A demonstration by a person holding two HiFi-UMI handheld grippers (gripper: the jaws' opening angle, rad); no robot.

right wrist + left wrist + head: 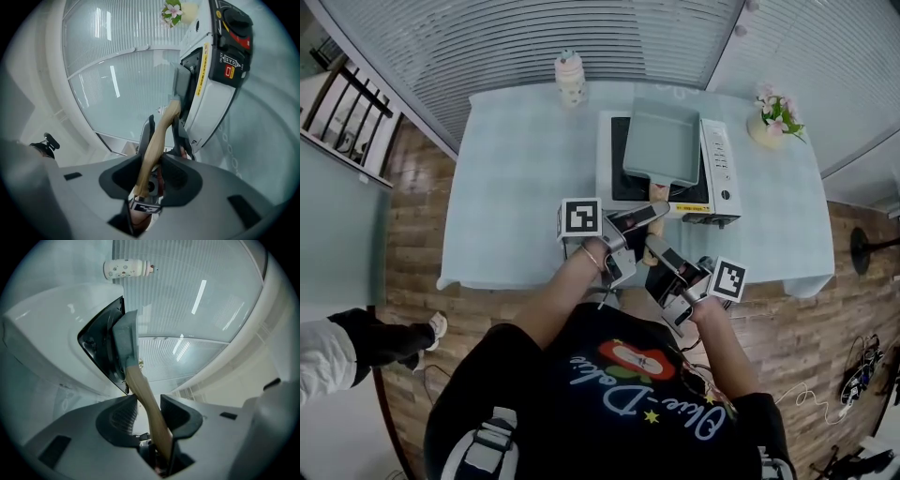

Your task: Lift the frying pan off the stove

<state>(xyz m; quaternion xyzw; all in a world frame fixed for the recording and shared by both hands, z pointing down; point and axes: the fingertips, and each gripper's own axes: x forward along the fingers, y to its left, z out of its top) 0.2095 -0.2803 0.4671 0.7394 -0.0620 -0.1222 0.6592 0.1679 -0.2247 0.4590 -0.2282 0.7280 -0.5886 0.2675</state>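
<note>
Closest in, my left claw [652,215] and right claw [653,246] meet over the near edge of the bench [516,187]. Each has the wooden handle [151,411] of the frying pan [661,142] between its jaws. In the left gripper view the handle leans on one pad and a thin strip of light shows beside the other. In the right gripper view it lies against one pad with a slim gap to the other. Neither claw is clenched on it; both are released around it, the right one nearer to me, the left one further along the handle.

The pan, rectangular and grey-green, sits flat on the black top of the white stove [719,173], its handle pointing at the near edge. The stove stands right of the bench's middle, its red knob [236,33] on the right end.

A pale blue checked cloth covers the bench. A small patterned bottle [570,78] stands at the far edge, and a pot of pink flowers [773,120] stands by the far right corner.

The floor [412,244] is brown wooden planks. Another person's leg and shoe [389,337] show at the left, and loose cables [862,370] lie at the right. Ribbed pale panels [534,37] rise behind the bench.
</note>
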